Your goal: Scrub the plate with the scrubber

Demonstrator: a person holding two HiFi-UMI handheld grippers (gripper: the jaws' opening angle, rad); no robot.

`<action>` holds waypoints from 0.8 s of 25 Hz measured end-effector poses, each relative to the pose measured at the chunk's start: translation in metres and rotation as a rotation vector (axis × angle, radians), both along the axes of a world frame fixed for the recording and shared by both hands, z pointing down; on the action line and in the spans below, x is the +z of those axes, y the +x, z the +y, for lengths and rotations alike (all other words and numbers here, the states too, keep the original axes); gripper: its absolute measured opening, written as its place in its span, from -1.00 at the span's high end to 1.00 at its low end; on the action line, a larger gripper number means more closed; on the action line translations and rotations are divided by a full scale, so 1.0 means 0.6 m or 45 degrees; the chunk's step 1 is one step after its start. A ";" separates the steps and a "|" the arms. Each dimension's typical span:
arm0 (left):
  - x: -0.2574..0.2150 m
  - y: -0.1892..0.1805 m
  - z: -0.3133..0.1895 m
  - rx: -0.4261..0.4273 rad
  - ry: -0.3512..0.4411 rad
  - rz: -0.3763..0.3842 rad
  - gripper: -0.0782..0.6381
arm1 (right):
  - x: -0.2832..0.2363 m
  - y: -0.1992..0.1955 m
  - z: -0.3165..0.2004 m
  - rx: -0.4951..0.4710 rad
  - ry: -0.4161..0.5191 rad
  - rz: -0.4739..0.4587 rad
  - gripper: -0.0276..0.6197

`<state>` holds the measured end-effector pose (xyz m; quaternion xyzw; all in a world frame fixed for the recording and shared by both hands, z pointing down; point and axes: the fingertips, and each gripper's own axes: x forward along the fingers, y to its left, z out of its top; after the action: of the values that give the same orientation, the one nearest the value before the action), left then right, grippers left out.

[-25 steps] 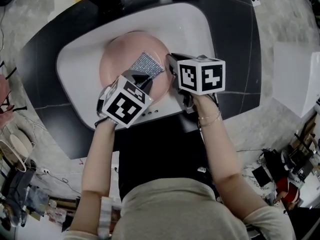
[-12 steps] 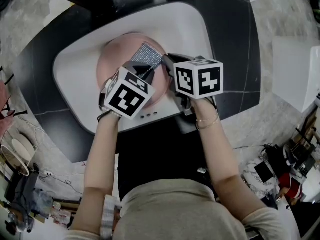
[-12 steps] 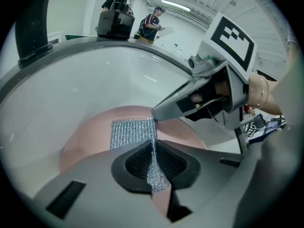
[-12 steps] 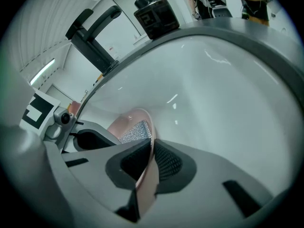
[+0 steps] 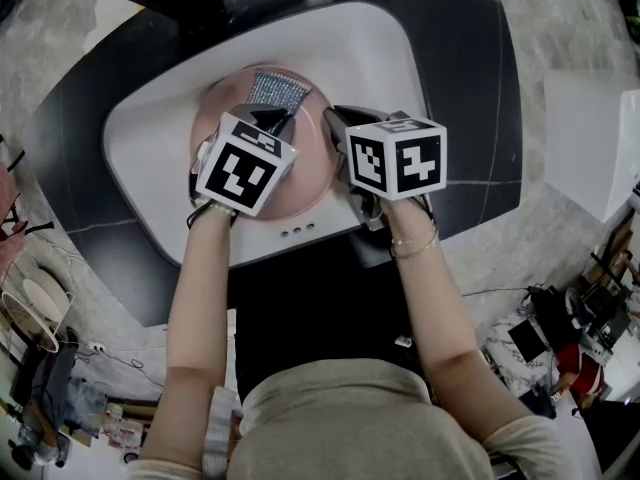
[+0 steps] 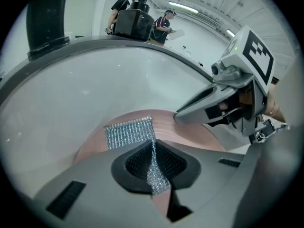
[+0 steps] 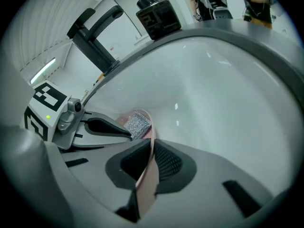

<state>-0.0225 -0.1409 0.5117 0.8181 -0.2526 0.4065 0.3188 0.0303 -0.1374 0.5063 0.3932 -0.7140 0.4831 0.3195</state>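
Note:
A pink plate (image 5: 312, 173) lies tilted in the white sink (image 5: 150, 138). My left gripper (image 5: 272, 120) is shut on a silver mesh scrubber (image 5: 277, 90), which lies flat against the plate's far part. In the left gripper view the scrubber (image 6: 129, 133) runs from between the pads out onto the plate (image 6: 190, 136). My right gripper (image 5: 335, 125) is shut on the plate's right rim; in the right gripper view the thin pink rim (image 7: 146, 177) stands edge-on between the pads, with the scrubber (image 7: 137, 123) and left gripper (image 7: 114, 129) beyond it.
The sink's white wall (image 7: 228, 94) curves round the plate. A dark faucet (image 7: 92, 37) and a dark soap dispenser (image 7: 156, 15) stand at the sink's far edge. Black countertop (image 5: 470, 98) surrounds the sink. People stand far in the background.
My left gripper has slid the scrubber across the plate, from its right-centre toward its far edge. The right gripper has kept its hold on the rim, nearly still.

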 end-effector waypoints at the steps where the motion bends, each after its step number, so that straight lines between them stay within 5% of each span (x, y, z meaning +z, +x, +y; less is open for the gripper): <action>1: 0.001 -0.004 -0.003 -0.009 0.000 -0.004 0.66 | 0.000 0.000 0.000 0.001 -0.001 -0.001 0.80; 10: 0.017 -0.051 -0.010 -0.086 -0.044 -0.068 0.66 | 0.004 0.000 0.000 -0.004 -0.012 -0.012 0.80; 20: 0.025 -0.101 0.013 -0.024 -0.060 -0.230 0.67 | 0.002 -0.001 -0.001 -0.022 -0.004 -0.020 0.80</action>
<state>-0.0833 -0.1329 0.5265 0.7679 -0.2783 0.4815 0.3177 0.0298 -0.1382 0.5072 0.3825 -0.7192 0.4846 0.3187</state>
